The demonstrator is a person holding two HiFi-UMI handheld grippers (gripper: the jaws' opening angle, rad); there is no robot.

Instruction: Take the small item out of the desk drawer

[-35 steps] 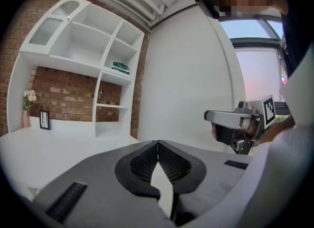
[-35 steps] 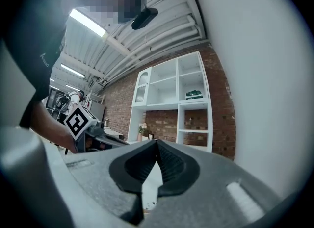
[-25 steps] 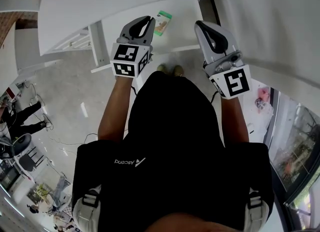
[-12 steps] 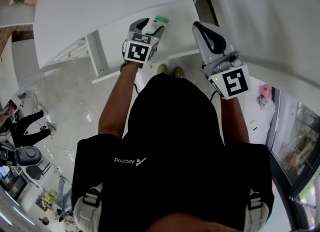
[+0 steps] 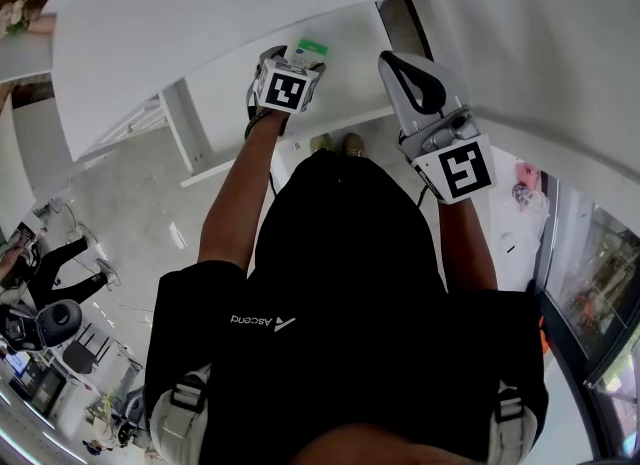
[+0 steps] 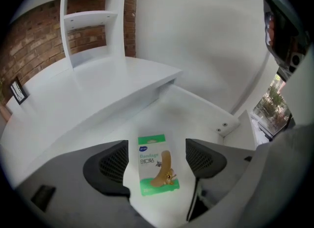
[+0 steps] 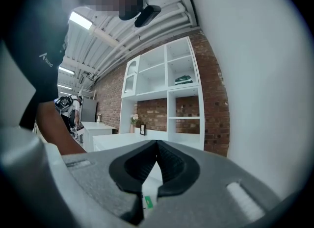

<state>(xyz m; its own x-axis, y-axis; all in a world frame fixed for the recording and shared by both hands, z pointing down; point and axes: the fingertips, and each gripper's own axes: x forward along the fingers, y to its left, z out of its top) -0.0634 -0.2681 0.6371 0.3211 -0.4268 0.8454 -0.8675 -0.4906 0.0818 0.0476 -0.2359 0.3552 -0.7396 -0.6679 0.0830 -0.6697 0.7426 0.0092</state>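
A small green-and-white bandage packet [image 6: 158, 165] lies flat on the floor of the open white desk drawer [image 6: 186, 116]. My left gripper [image 6: 157, 159] hangs just over it. Its jaws are opening, one on each side of the packet, and neither pad touches it. From the head view, the left gripper [image 5: 292, 61] reaches into the drawer [image 5: 235, 78], with the packet [image 5: 309, 49] showing past its tip. My right gripper [image 5: 388, 61] is held up beside the drawer's right end, shut with nothing in it. The right gripper view shows those jaws [image 7: 157, 146] pressed together.
The white desk top [image 5: 200, 13] overhangs the drawer's far side. A white shelf unit [image 6: 93, 16] stands on the desk against a brick wall. The person's shoes [image 5: 340, 141] stand below the drawer front. A white wall runs along the right.
The left gripper went forward and down into the drawer, over the packet, and its jaws spread from shut to wide. The right gripper barely shifted.
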